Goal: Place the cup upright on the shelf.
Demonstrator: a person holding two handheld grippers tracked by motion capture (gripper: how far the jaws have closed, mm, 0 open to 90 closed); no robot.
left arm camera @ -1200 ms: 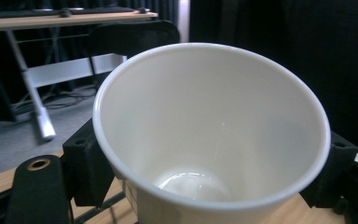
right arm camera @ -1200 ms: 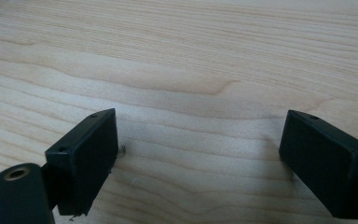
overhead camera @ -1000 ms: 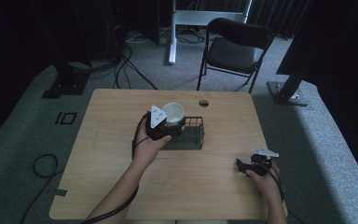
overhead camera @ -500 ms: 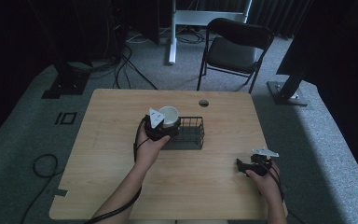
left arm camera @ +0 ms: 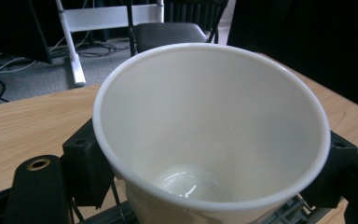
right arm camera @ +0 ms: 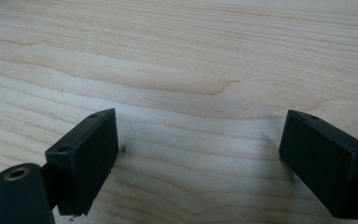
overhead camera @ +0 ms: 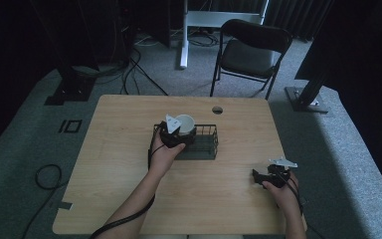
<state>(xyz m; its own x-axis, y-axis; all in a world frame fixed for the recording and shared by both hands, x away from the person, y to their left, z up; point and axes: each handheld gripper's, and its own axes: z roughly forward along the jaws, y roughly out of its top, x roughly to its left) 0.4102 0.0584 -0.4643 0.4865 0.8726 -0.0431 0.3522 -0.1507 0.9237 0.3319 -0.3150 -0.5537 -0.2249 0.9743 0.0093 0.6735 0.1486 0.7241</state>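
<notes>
Now left gripper [overhead camera: 175,133] pinching paper cup [left arm camera: 209,130]: lower upright into wire basket [overhead camera: 206,147] w/o tilting; right gripper [right arm camera: 200,163] spread, idle

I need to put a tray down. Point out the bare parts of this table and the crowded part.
Bare wood: the wide strip of table left of the wire basket, the far edge around the round hole, and the near middle between the forearms. Crowded: the centre, where the left gripper holds the white cup at the basket; the right gripper occupies the near right corner.
</notes>
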